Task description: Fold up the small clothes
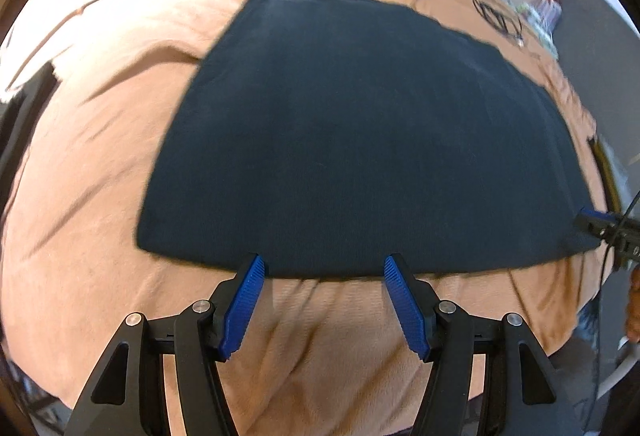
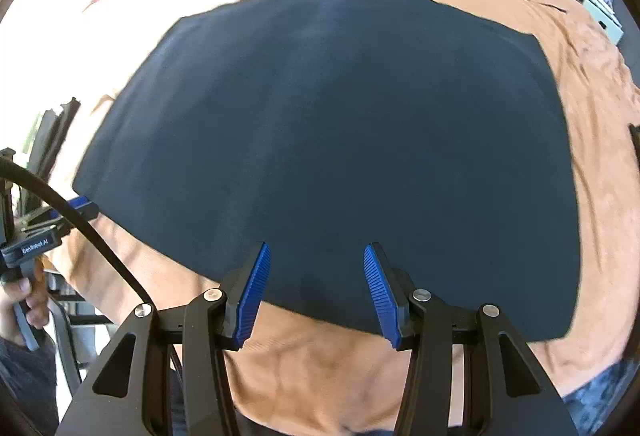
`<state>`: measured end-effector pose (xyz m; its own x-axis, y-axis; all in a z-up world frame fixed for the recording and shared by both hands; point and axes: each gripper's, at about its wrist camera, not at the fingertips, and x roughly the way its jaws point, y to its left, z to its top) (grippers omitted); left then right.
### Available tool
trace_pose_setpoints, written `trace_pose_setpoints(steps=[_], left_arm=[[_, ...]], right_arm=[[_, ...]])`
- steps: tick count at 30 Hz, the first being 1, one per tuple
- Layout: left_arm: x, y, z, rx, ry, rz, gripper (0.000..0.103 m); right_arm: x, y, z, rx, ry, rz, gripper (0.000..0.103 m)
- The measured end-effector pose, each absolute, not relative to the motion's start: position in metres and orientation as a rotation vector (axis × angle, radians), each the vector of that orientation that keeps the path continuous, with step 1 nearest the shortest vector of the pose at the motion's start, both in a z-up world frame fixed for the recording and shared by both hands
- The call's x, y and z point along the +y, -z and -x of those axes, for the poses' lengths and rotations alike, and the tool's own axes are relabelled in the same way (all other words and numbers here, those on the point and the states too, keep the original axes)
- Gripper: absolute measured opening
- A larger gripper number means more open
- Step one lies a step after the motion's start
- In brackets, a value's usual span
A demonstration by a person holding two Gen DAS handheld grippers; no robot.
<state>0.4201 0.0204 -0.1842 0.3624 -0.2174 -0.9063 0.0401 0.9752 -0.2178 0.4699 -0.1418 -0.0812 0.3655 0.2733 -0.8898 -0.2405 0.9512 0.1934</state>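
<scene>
Left wrist view shows the left tongs (image 1: 324, 268) spread wide and empty at the near hem of the dark garment (image 1: 360, 123), lying flat mid-frame on the tan blanket (image 1: 80, 236). Right tongs (image 2: 316, 256) also gape empty over that hem. A pinch here may, I judge, catch blanket along with cloth, or only the top layer, skewing the fold.

A dark navy garment (image 1: 360, 131) is lying flat, folded into a broad rectangle. It is resting smoothly on a wrinkled orange-brown bedspread (image 1: 100, 163).

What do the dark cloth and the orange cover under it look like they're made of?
Dark cloth: likely a matte cotton knit, going by its faint fine ribbing and flat, unshiny surface. Orange cover: probably soft fleece or brushed fabric, slightly fuzzy, creasing softly.
</scene>
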Motion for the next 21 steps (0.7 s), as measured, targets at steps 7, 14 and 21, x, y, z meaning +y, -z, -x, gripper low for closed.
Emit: trace_pose_setpoints(steps=[7,14,21], left_arm=[[0.066,0.167,-0.414,1.119,0.087,0.289,0.064],[0.107,0.168,-0.409,1.1,-0.004,0.383,0.057],[0.125,0.18,-0.409,1.12,-0.025,0.478,0.049]], right_arm=[[-0.12,0.097,-0.482,1.129,-0.427,-0.104,0.024],[-0.115,0.123,-0.492,1.137,-0.48,-0.13,0.006],[-0.104,0.135,-0.49,1.15,-0.515,-0.134,0.004]])
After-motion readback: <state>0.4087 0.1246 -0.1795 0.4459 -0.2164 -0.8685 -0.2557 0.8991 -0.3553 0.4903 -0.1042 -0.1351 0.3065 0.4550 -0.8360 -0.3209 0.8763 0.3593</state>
